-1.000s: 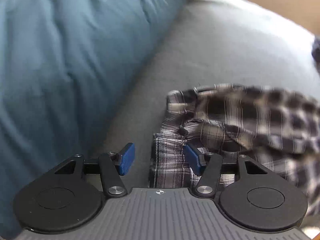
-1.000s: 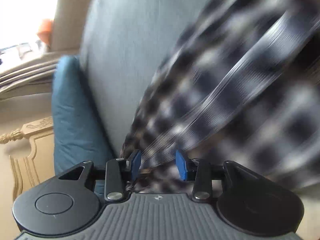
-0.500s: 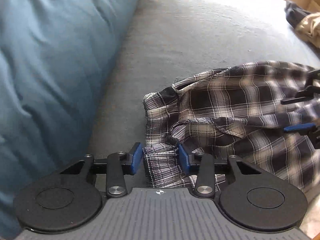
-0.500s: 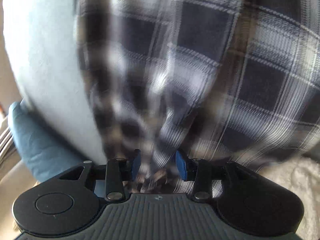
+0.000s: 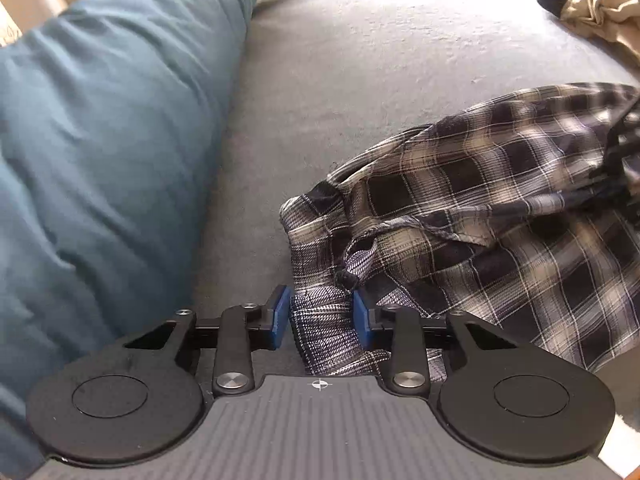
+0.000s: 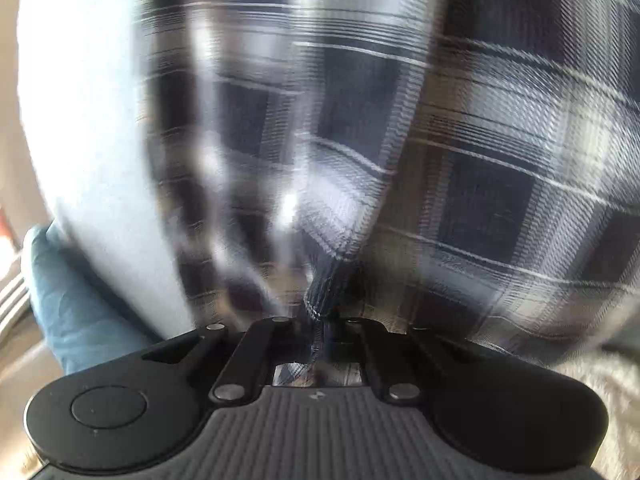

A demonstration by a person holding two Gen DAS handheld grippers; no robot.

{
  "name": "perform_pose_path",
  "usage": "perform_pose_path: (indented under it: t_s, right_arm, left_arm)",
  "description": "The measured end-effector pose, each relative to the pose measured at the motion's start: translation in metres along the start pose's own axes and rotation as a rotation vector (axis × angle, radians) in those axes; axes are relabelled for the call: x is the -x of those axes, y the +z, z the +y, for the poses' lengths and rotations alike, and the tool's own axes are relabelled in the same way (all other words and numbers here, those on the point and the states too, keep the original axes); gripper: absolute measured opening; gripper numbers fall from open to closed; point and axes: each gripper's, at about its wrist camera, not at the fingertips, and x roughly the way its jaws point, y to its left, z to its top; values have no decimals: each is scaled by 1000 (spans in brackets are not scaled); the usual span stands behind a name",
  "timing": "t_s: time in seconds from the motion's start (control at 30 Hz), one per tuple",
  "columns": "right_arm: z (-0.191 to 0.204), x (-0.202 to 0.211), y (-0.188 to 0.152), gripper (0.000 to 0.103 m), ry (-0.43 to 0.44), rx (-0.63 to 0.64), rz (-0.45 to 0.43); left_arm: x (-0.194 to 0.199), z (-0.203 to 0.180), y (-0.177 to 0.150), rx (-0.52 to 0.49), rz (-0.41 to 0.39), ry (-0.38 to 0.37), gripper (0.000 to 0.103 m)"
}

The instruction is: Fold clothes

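Left gripper (image 5: 320, 316) partly open around shirt (image 5: 480, 216) edge on grey bed (image 5: 380, 60); right gripper (image 6: 318, 332) clamped on shirt; blue pillow (image 5: 100, 140) left.

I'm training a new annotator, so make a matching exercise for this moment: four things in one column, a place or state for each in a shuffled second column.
1. left gripper
2. right gripper
3. teal pillow
4. beige garment

a. crumpled at the bed's far right corner
b. shut on a pinch of plaid shirt
c. lying along the left of the grey bed
d. fingers apart, a shirt edge between them

Pairs: 1-d, 2-b, 3-c, 4-a
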Motion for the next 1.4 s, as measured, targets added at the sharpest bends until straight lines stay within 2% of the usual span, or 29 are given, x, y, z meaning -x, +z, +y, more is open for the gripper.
perform_pose_path:
  t_s: [0.23,0.43,0.57,0.63,0.73,1.2,1.4]
  right_arm:
    - [13,18,-6,4,61,189,-47]
    - [17,43,-14,4,135,274,-92]
    - [21,60,-15,4,157,303,-116]
    - [28,72,14,4,160,310,-113]
    - [45,63,26,4,156,318,-109]
    - [44,41,33,5,108,333,-84]
    - [41,41,42,8,119,278,-37]
  left_arm:
    - [13,-7,0,11,-69,37,32]
    - [19,-7,10,24,-166,46,32]
    - [9,-6,26,18,-200,52,32]
    - [2,-8,28,26,-196,51,32]
    - [-4,-6,28,29,-186,46,32]
    - [-21,7,27,23,-135,41,32]
    - [-22,8,27,5,-127,40,33]
